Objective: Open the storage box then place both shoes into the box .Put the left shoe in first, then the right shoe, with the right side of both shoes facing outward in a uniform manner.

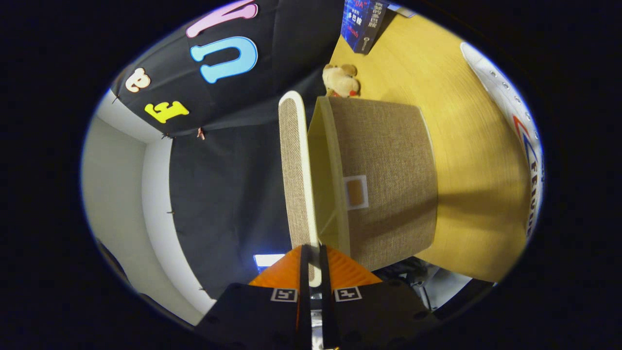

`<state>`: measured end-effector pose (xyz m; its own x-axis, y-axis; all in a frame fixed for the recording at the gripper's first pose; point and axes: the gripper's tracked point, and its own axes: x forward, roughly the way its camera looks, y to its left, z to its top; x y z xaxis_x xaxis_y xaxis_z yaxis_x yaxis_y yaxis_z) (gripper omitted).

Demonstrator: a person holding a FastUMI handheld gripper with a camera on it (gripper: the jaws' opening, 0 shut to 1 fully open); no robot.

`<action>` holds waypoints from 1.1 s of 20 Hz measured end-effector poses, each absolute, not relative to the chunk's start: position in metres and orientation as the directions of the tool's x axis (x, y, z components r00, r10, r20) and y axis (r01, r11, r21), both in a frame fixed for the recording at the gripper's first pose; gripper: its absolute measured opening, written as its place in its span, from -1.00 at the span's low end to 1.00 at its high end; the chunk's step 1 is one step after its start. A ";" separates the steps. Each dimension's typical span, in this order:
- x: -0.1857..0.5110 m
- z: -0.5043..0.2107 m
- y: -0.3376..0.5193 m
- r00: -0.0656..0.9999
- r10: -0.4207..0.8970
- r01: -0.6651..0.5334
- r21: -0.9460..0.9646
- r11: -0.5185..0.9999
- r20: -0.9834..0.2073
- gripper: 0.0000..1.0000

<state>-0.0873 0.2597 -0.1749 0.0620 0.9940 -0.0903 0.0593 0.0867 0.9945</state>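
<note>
Pinching the lid (296, 170) edge in my claw (313, 272), I have it swung clear of the storage box (388, 180) just ahead; a white shoe (515, 121) lies beyond, along the counter (466, 146) edge.

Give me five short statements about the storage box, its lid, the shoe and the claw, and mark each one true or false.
1. The claw is shut on the edge of the lid. True.
2. The lid lies flat and closed on the storage box. False: it stands swung away from the box's rim, with a gap showing the pale inside.
3. A white shoe already sits inside the box. False: it lies on the wooden table beyond the box.
4. A small plush toy sits on the table next to the box. True.
5. The box is covered in shiny red plastic. False: its outside is brownish woven fabric.
</note>
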 end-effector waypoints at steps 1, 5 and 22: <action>-0.088 -0.170 0.262 0.064 0.995 0.064 0.995 0.074 -0.078 -0.76; -0.093 -0.153 0.270 0.098 0.992 0.055 0.996 0.073 -0.078 -0.90; -0.076 -0.023 0.380 0.142 0.985 -0.104 0.988 0.116 -0.101 -0.90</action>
